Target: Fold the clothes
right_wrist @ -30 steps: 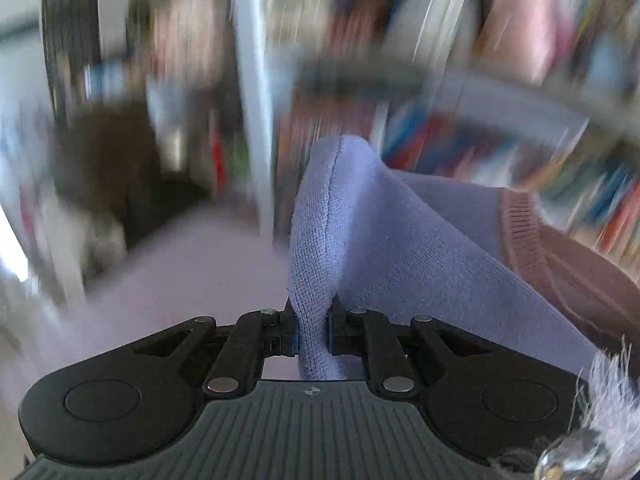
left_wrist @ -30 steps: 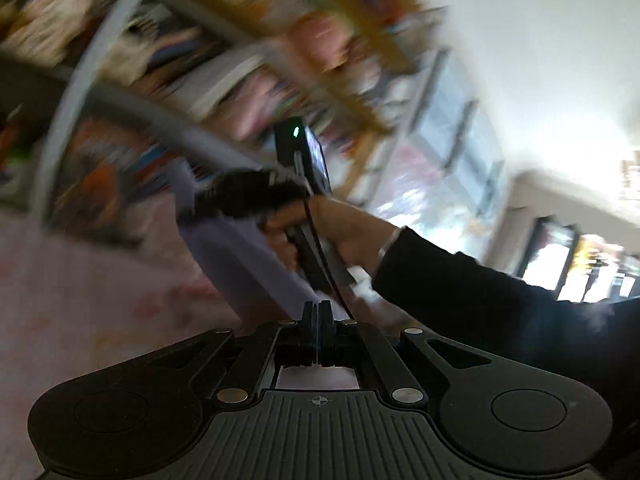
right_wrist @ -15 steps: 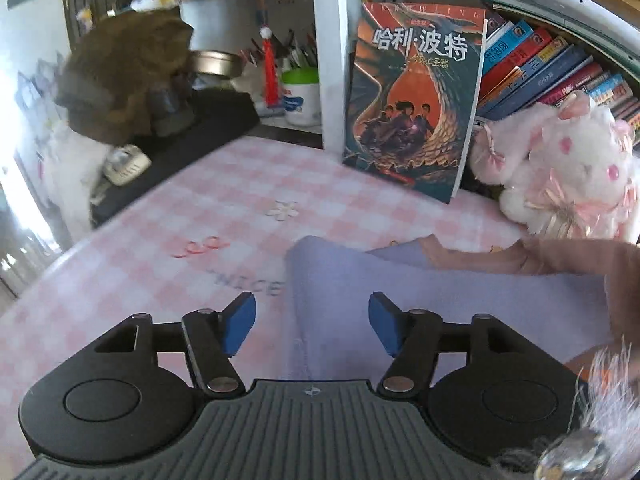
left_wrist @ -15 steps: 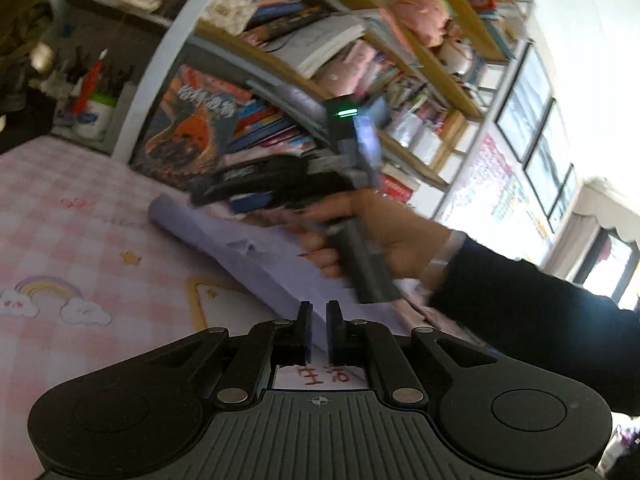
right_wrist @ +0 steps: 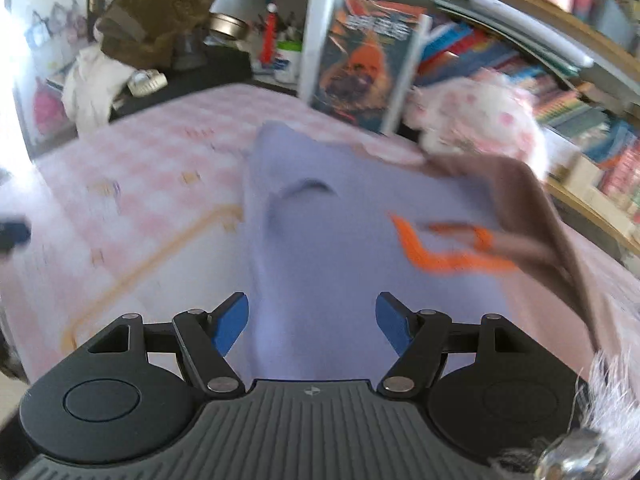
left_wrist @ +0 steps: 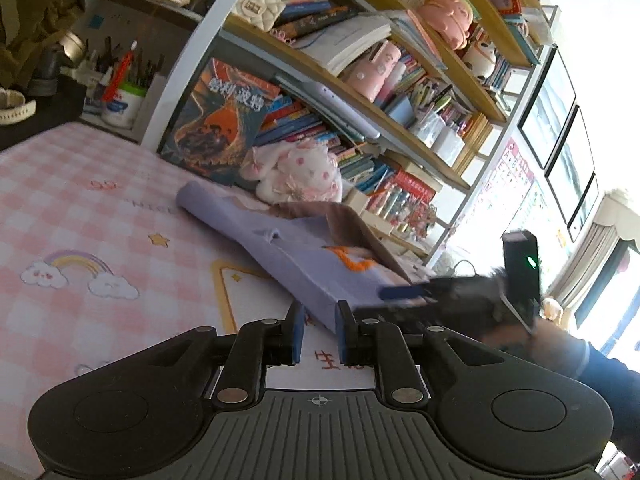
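Observation:
A lavender sweater (left_wrist: 304, 256) with an orange motif (left_wrist: 356, 262) and brown trim (left_wrist: 344, 220) lies flattened on the pink checked tablecloth (left_wrist: 80, 208). My left gripper (left_wrist: 320, 332) is low over the cloth, its blue pads a little apart, with the sweater's near corner just ahead of the gap and nothing held. A hand holds my right gripper (left_wrist: 404, 293), blurred, at the sweater's right end. In the right wrist view the right gripper (right_wrist: 312, 326) is wide open above the lavender sweater (right_wrist: 328, 240), gripping nothing.
A white and pink plush toy (left_wrist: 296, 168) and a standing book (left_wrist: 220, 120) sit just behind the sweater, under crowded bookshelves (left_wrist: 380, 80). A pen cup (left_wrist: 120, 108) and a brown heap (right_wrist: 156, 28) stand at the far left. Bare tablecloth stretches to the left.
The right gripper let go of the lifted sweater, which now lies on the table, and swung to its right end. The left gripper's jaws have parted slightly.

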Available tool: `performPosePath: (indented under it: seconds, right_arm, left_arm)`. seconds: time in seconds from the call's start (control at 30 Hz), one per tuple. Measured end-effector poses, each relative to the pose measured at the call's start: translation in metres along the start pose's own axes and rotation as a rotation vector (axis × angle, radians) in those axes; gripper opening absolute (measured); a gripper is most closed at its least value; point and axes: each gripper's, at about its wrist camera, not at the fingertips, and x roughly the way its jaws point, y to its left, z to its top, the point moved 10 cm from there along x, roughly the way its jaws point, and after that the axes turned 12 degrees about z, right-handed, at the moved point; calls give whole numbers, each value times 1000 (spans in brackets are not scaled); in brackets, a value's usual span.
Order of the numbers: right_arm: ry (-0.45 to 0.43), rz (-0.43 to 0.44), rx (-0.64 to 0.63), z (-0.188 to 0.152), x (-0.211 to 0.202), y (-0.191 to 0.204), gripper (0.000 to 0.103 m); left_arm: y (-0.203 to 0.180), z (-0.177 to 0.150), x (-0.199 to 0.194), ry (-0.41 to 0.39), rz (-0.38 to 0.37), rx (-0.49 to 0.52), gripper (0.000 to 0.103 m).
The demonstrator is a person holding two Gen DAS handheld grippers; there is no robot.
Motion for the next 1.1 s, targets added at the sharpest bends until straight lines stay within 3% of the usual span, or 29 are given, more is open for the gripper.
performPosePath:
  seconds: [0.13,0.23,0.3,0.43,0.47,0.6,0.67,0.7,0.8,1.0,1.1]
  right_arm:
    - [21,-10,43,-37,-16,-12,68]
    - [39,-17,59,-56,-19,-17,62]
    - [34,1,74,-64,-19,-20,51]
    - [12,31,92,-64,-20,-21,9]
    - [11,28,90,-64,-20,-21,8]
    - [13,26,98,-65,-24,-19,13]
    - [7,41,86,-65,-27,-13,52]
    - [1,53,76,-66,-28,-9,54]
    - [10,88,60,-70,-28,1,54]
    - [10,76,62,-68,-21,-1,53]
    - [11,75,31,-65,-18,1,45]
  left_arm:
    - [-14,-7,5,21,-4,39,17]
    - [-22,-9,3,21,-4,69,17]
    - [-28,-10,3,21,-4,90,17]
    - [-35,-11,1,19,2,114,17]
    - [-34,-10,0,17,7,113,17]
    - [-28,-9,-1,16,20,94,17]
    - [-25,-10,0,24,24,78,17]
    - [-23,-11,1,27,27,72,17]
    - [-23,-13,4,32,32,62,17]
    - [-23,-15,5,34,41,75,17]
    - [-20,-15,5,36,49,66,17]
